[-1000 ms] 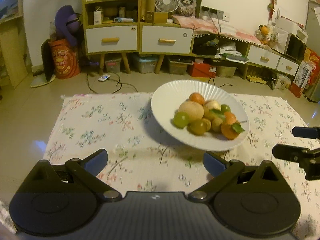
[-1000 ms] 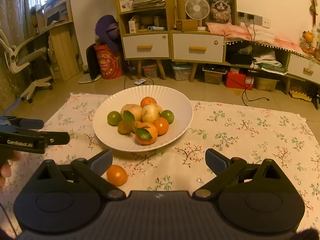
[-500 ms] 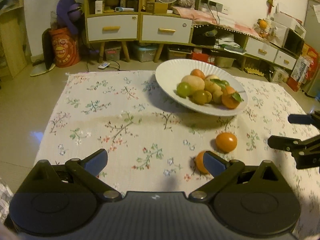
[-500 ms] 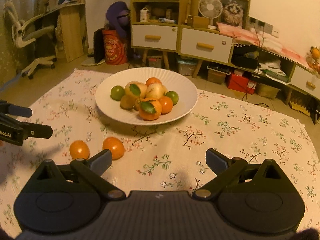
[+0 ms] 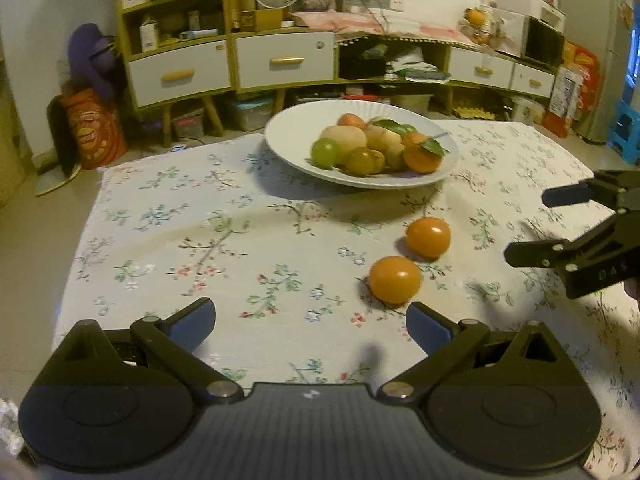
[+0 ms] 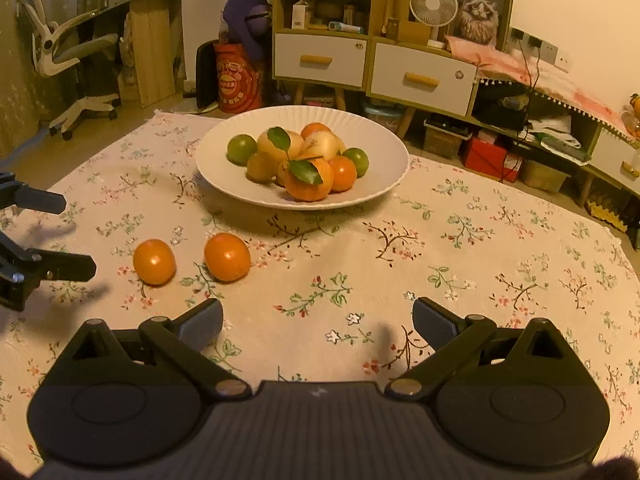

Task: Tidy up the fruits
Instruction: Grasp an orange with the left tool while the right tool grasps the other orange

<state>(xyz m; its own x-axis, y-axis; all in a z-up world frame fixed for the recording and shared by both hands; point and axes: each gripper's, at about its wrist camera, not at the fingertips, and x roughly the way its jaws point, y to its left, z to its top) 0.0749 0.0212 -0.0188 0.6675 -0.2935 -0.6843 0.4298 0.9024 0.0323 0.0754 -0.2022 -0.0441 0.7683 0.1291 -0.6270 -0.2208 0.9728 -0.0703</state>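
A white plate (image 5: 292, 140) (image 6: 376, 168) holds several fruits: green, yellow and orange ones, some with leaves. Two loose oranges lie on the floral cloth in front of it, the nearer one (image 5: 395, 279) (image 6: 154, 261) and the farther one (image 5: 428, 237) (image 6: 227, 257). My left gripper (image 5: 310, 324) is open and empty, just behind and left of the nearer orange; it also shows at the left edge of the right wrist view (image 6: 60, 236). My right gripper (image 6: 318, 322) is open and empty, right of the oranges; it shows at the right edge of the left wrist view (image 5: 532, 226).
The floral tablecloth (image 5: 224, 240) (image 6: 500, 264) covers the low table. Behind stand yellow-and-white drawer cabinets (image 5: 280, 60) (image 6: 420, 76), an orange bag (image 5: 90, 132) and an office chair (image 6: 68, 56).
Both grippers have pulled back from the plate and risen. The two loose oranges have come into full view between them. The grippers stay open.
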